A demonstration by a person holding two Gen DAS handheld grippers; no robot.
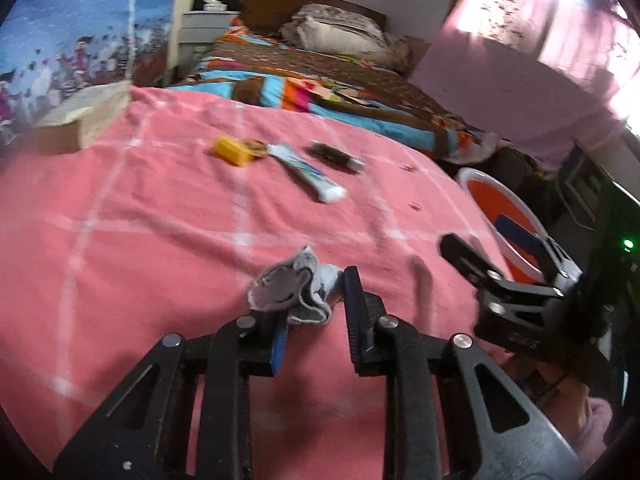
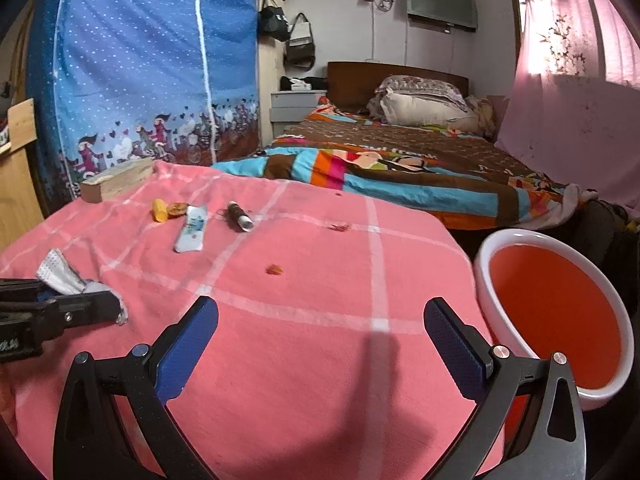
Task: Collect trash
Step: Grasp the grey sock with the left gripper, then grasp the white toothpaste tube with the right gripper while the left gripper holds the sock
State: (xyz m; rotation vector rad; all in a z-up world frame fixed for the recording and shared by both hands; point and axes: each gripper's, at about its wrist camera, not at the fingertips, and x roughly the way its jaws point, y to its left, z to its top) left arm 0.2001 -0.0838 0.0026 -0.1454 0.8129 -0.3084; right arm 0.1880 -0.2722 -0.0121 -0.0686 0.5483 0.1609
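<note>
A crumpled grey face mask (image 1: 290,290) lies on the pink cloth (image 1: 160,220), between the open fingers of my left gripper (image 1: 314,304); the left pad touches it. It also shows in the right wrist view (image 2: 60,276). My right gripper (image 2: 320,322) is open and empty above the cloth, beside the red bin with a white rim (image 2: 552,312). Farther back lie a yellow piece (image 1: 230,151), a toothpaste tube (image 1: 306,172) and a dark tube (image 1: 336,156).
A wooden block (image 1: 80,114) sits at the cloth's far left corner. Small orange scraps (image 2: 274,269) dot the cloth. A bed with a patterned blanket (image 2: 400,168) lies beyond. A blue wardrobe cover (image 2: 140,60) stands at left.
</note>
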